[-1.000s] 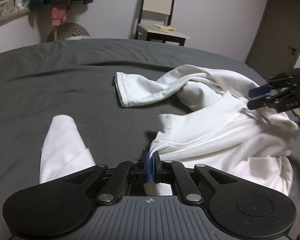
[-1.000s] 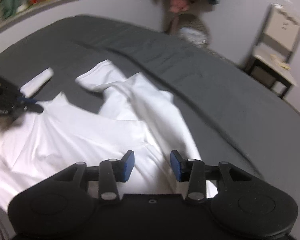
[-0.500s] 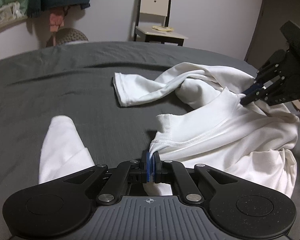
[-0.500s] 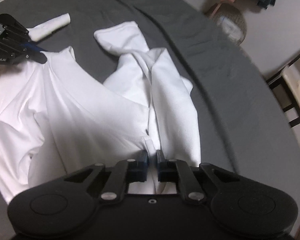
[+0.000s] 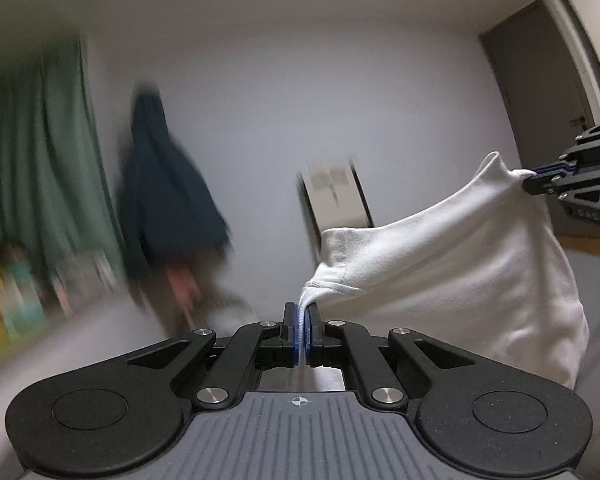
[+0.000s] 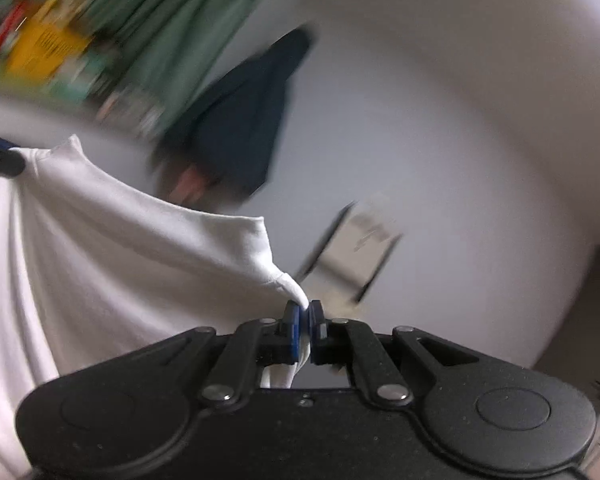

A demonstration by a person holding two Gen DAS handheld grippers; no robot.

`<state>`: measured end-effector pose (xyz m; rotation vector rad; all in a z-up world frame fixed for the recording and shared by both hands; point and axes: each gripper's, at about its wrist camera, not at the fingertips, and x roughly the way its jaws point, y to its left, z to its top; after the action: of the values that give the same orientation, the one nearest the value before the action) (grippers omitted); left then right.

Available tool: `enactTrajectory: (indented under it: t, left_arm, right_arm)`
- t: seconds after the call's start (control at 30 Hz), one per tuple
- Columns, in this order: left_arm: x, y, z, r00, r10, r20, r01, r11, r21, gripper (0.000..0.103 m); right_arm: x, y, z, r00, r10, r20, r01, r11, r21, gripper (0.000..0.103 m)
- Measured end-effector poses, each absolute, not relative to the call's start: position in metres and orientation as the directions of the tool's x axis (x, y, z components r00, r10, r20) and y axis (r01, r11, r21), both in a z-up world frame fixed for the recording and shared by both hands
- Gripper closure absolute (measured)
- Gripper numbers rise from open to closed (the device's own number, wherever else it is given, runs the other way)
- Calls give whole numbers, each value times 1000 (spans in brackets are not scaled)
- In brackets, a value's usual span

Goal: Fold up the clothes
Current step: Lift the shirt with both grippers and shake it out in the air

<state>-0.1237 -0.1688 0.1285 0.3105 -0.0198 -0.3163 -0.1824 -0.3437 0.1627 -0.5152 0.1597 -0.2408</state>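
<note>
Blurred wall [image 5: 284,80], green curtain [image 6: 188,20], dark jacket [image 5: 168,200] behind. White shirt [image 5: 460,272] strung in the air between both claws: left gripper [image 5: 301,320] pinching one edge, right gripper [image 6: 305,314] clamped on another.

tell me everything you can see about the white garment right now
The white garment looks like soft knit cotton with a stitched hem. It is pinched at two upper points: the left gripper is shut on a bunched edge, the right gripper shut on another. Between them the top edge sags, and the rest drapes down in loose folds. Its lower end is out of view.
</note>
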Motion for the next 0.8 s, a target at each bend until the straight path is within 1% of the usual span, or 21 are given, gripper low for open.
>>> enactTrajectory:
  t: [0.13, 0.27, 0.4, 0.5, 0.6, 0.7, 0.73, 0.8]
  left_arm:
    - [-168, -158, 201, 944, -275, 181, 199, 915, 351, 100]
    - [-214, -134, 276, 896, -219, 385, 83, 937, 340, 100]
    - [-262, -118, 339, 807, -170, 566, -41, 939, 341, 100]
    - [-280, -116, 366, 766, -145, 627, -115, 928, 354, 100]
    - [-282, -121, 375, 772, -133, 621, -152, 911, 384, 100]
    - [-292, -128, 370, 750, -119, 651, -187, 906, 381, 100]
    - [-292, -131, 366, 744, -114, 658, -196, 905, 378, 100]
    - [-278, -136, 355, 768, -114, 631, -183, 904, 386, 100]
  right_arm:
    - [-232, -334, 231, 956, -276, 96, 290, 855, -429, 98]
    - [-282, -320, 308, 930, -229, 286, 327, 871, -366, 98]
    - [-331, -298, 364, 854, -220, 471, 399, 858, -324, 98]
    - [-355, -286, 387, 798, -227, 558, 455, 835, -311, 98]
    - [-358, -289, 389, 792, -244, 560, 473, 825, -310, 98]
    - [-361, -292, 391, 785, -261, 561, 491, 815, -308, 98]
    - [-368, -291, 386, 750, -272, 604, 529, 794, -299, 98]
    - [-367, -290, 375, 732, -280, 621, 553, 777, -301, 98]
